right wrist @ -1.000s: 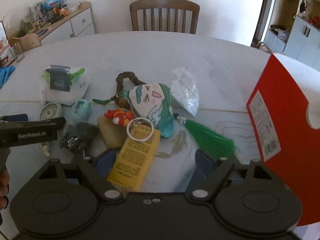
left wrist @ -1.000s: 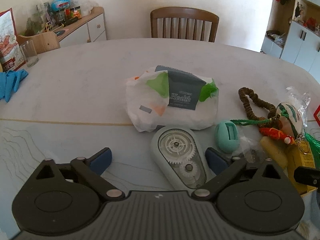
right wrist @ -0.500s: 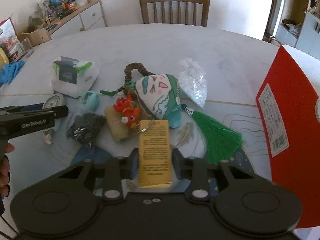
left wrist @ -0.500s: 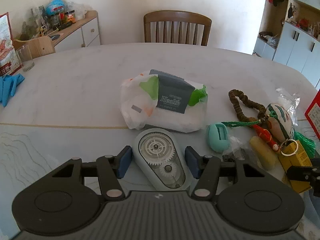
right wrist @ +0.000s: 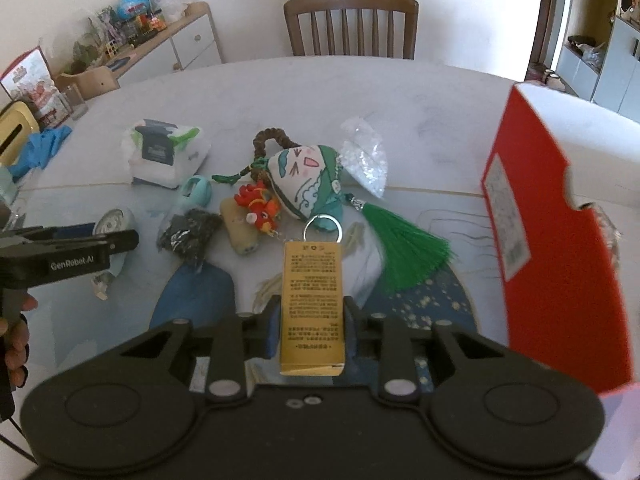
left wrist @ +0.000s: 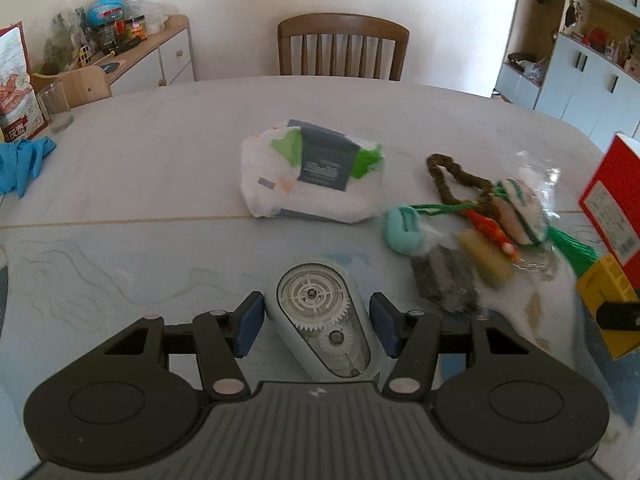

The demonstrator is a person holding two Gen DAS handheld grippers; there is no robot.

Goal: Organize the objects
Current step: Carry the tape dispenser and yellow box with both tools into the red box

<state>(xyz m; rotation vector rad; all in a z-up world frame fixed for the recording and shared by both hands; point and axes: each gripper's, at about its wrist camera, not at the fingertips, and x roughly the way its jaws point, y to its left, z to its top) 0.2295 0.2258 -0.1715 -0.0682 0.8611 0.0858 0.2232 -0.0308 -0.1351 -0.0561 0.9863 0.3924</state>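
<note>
A: Which step is this?

B: Both pick-ups look made. The left gripper (left wrist: pixel 316 322) has its jaws closed on the grey correction-tape dispenser (left wrist: pixel 320 316), blue pads against its sides, near the front edge of the worktop (left wrist: pixel 160 152). The right gripper (right wrist: pixel 310 326) has its jaws clamped on the yellow card box (right wrist: pixel 312 304).

A: Is the box free of the pile?

B: Not wholly, I'd say. Its key ring (right wrist: pixel 322 230) sits right at the red charm (right wrist: pixel 258 208) and the green sachet (right wrist: pixel 308 176), whose tassel (right wrist: pixel 404 248) fans out beside it. Whether they are linked I cannot tell.

A: Where would things go?

B: Probably the red carton (right wrist: pixel 548 240) standing open at the right edge. The tissue pack (left wrist: pixel 312 176) lies mid-worktop, with the mint clip (left wrist: pixel 404 230) just beside it.

A: So the next move?

B: Carry each item clear; the right hand should lift slowly in case the ring drags the charm along. The dispenser is smooth and tapered, so it may slip forward if tilted.
</note>
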